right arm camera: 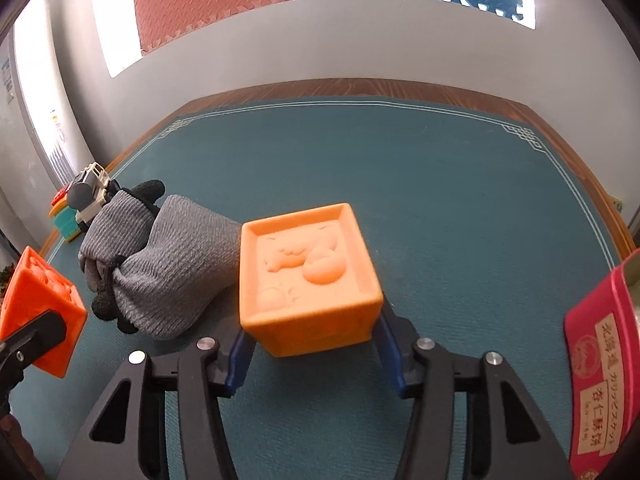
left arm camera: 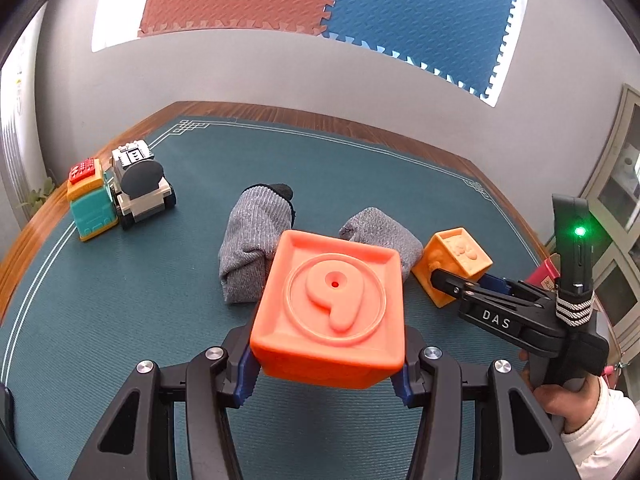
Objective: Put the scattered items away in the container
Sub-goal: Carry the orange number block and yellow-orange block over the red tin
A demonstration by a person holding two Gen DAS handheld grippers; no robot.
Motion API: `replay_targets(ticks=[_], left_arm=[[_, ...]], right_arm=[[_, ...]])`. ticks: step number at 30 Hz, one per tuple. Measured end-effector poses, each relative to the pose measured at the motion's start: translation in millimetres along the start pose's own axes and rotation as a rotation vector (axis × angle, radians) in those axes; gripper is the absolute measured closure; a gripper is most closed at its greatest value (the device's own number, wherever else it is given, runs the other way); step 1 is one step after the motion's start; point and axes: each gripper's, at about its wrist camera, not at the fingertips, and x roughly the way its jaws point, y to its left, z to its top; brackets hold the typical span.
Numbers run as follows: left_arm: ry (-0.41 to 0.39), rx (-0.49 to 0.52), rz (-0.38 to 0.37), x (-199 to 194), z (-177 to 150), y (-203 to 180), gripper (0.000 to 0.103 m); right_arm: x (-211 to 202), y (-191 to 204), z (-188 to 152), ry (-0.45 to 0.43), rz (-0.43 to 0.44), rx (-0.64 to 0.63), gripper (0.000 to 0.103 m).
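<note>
My left gripper [left arm camera: 326, 376] is shut on a red-orange cube [left arm camera: 332, 308] with a raised 9 on top, held above the teal mat; the cube also shows at the left edge of the right wrist view [right arm camera: 38, 308]. My right gripper [right arm camera: 312, 344] is shut on a lighter orange cube [right arm camera: 308, 280] with an animal relief; it shows in the left wrist view [left arm camera: 456, 262] with the right gripper [left arm camera: 444, 280] on it. A pink tin container [right arm camera: 600, 376] stands at the right edge. Grey gloves [left arm camera: 256, 240] lie bunched behind both cubes.
A toy truck [left arm camera: 140, 188] and a stack of teal, orange and red blocks [left arm camera: 90, 204] sit at the far left of the teal mat [left arm camera: 360, 168]. A wooden table rim [right arm camera: 400, 88] borders the mat. A cabinet [left arm camera: 624, 200] stands at right.
</note>
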Motion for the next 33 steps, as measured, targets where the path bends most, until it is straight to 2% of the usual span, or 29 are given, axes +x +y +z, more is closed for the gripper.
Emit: replay_targets(ticks=[17, 24, 33], left_arm=[[-0.054, 0.127, 0.047, -11, -18, -35, 0.049], [-0.081, 0.158, 0.071, -19, -27, -49, 0.049], [-0.067, 0.183, 0.069, -19, -37, -67, 0.049]], right_arm=[[-87, -3, -42, -0.147, 0.004, 0.054, 0.046], [-103, -13, -57, -0.178, -0.021, 0.103, 0.046], [-121, -27, -70, -0.215, -0.030, 0.144, 0.046]])
